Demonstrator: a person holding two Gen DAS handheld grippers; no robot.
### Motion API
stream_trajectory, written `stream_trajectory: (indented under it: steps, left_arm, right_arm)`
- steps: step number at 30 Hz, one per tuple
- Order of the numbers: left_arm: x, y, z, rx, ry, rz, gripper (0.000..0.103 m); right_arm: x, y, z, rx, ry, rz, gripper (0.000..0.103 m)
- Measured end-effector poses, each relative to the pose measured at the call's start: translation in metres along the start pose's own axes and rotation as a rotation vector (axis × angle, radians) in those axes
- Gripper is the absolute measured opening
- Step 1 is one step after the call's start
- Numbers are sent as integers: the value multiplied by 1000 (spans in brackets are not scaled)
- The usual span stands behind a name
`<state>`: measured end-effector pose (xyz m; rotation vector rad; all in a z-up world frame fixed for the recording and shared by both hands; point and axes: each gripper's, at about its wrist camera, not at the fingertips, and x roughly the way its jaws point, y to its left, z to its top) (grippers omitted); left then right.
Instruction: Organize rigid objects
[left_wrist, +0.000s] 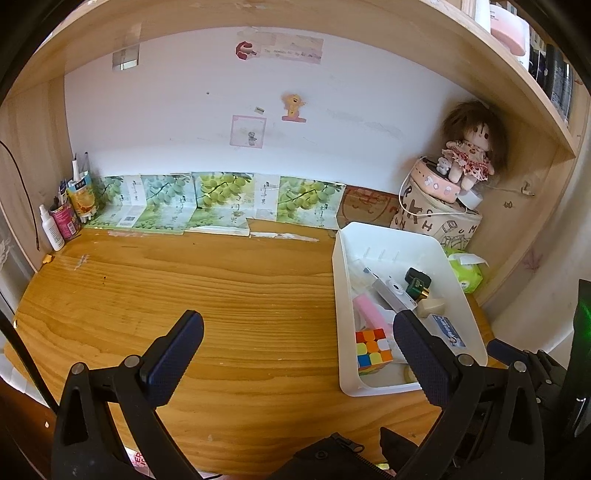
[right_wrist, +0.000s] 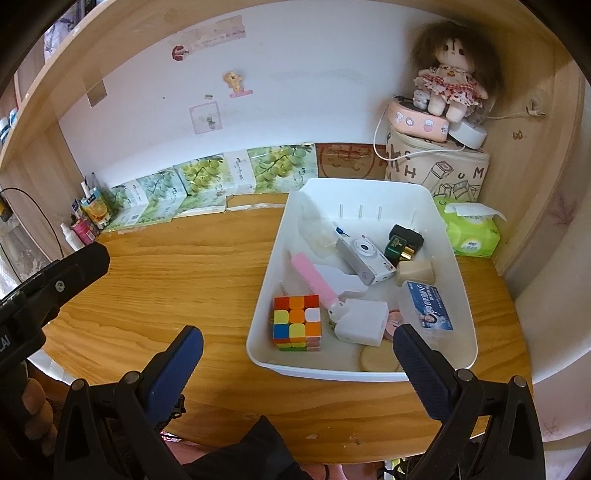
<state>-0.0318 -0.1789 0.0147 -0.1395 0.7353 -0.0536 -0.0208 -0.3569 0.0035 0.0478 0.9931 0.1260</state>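
A white bin (right_wrist: 369, 190) (left_wrist: 391, 230) stands on the wooden desk (left_wrist: 221, 295) at the right. In it lie a colour cube (right_wrist: 297, 322) (left_wrist: 373, 349), a silver camera (right_wrist: 364, 258), a pink bar (right_wrist: 314, 278), a white charger (right_wrist: 364, 322), a dark green box (right_wrist: 402, 242), a beige block (right_wrist: 415, 273) and a blue-labelled case (right_wrist: 428, 304). My left gripper (left_wrist: 297, 328) is open and empty over the desk, left of the bin. My right gripper (right_wrist: 297, 345) is open and empty at the bin's near edge.
A doll (right_wrist: 448, 83) sits on a pink case on a printed bag (right_wrist: 439, 166) behind the bin. A green tissue pack (right_wrist: 471, 230) lies to its right. Grape-print boxes (left_wrist: 218, 201) line the back wall. Bottles and cans (left_wrist: 68, 214) stand at the far left.
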Motion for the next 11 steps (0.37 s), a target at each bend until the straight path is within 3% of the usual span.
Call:
stream_trajectory:
  steps: [11]
  left_arm:
    - [8,-12,2,4,11,-6,102]
  right_arm:
    - [8,-10,2,-3,37,-12,103]
